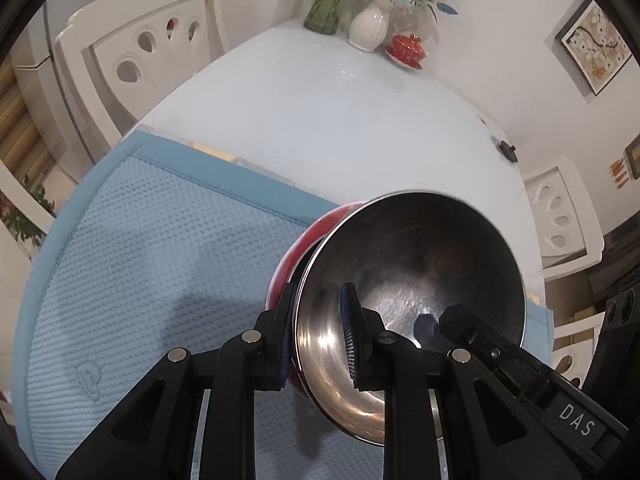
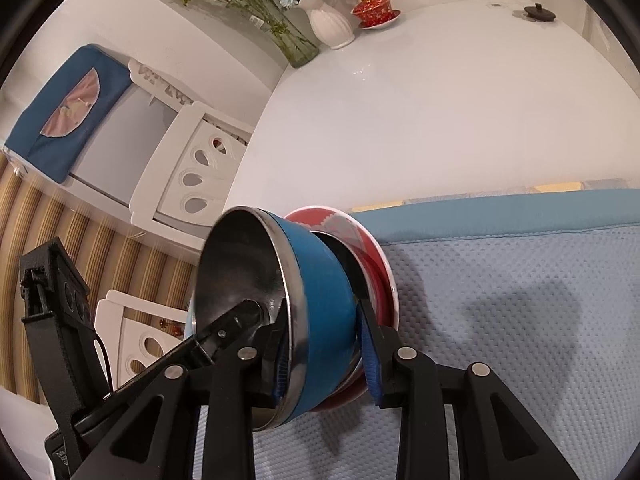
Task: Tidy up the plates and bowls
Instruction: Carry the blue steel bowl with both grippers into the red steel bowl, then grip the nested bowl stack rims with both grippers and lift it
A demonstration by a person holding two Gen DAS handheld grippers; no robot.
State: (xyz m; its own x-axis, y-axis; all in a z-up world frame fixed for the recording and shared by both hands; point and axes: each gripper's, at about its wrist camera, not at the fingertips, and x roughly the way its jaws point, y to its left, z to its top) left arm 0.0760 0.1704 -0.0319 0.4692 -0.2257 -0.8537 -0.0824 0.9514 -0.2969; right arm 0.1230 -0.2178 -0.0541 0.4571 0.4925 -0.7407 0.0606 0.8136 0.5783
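1. The left gripper (image 1: 318,336) has its fingers (image 1: 286,336) clamped on the near rim of a steel bowl (image 1: 416,264): one finger lies outside the wall, the other inside against the shiny lining.
2. The bowl is tilted up on its side, its open mouth turned toward the left camera; its outer wall is blue, as the right wrist view shows (image 2: 320,300).
3. Behind the bowl, against its base, stands a red dish (image 1: 294,252), also tipped on edge; in the right view it has a red face and a pale rim (image 2: 374,264).
4. Whether the bowl and the red dish touch the mat cannot be told.
5. The right gripper (image 2: 324,354) straddles the same bowl from the other side, one finger inside the bowl, the other (image 2: 370,356) at the base beside the red dish.
6. Its fingers are narrowly apart around the blue wall; whether the pads press on it cannot be told.
7. Under the dishes lies a light blue waffle-textured mat (image 1: 152,248) with a darker blue border, spread on a white bench (image 1: 340,120).
8. At the bench's far edge stand a white vase (image 1: 370,26) with blue and white flowers, a glass vase of green stems (image 1: 326,8), and a red lidded cup on a saucer (image 1: 406,48).
9. A small dark lid (image 2: 538,12) sits alone near the bench's far corner.
10. White chairs (image 1: 148,48) with teardrop cutouts stand around the bench.
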